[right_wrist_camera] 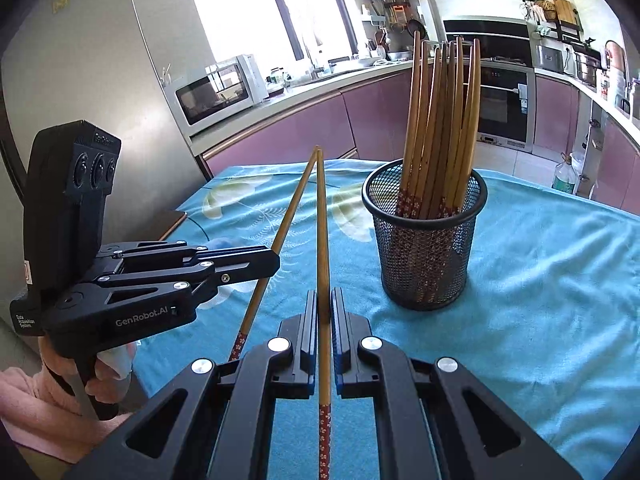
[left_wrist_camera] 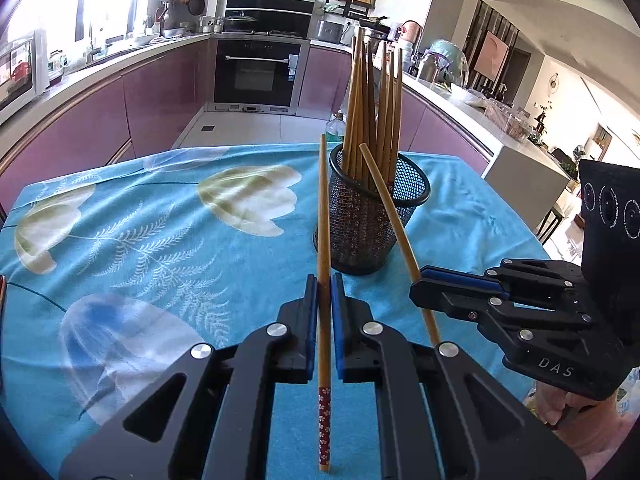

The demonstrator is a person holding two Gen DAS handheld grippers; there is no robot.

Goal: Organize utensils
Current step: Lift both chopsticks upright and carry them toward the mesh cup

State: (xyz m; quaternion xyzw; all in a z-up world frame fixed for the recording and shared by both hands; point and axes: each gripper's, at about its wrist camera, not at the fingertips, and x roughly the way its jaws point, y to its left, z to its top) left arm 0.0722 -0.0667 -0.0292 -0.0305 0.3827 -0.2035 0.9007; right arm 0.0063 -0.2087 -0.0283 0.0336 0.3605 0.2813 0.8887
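Turquoise floral tablecloth (left_wrist_camera: 120, 216) carries a black mesh cup (left_wrist_camera: 374, 216) packed with upright wooden chopsticks (left_wrist_camera: 370, 108). Just before it, the left gripper (left_wrist_camera: 324, 292) is clamped on one chopstick (left_wrist_camera: 324, 216), the right gripper (right_wrist_camera: 324, 304) on another chopstick (right_wrist_camera: 323, 216), tips raised.

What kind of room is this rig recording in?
A home kitchen, most likely: a black built-in oven under a cooktop, a white microwave on the counter by the window, and pink-purple base cabinets around a table with a blue floral tablecloth.
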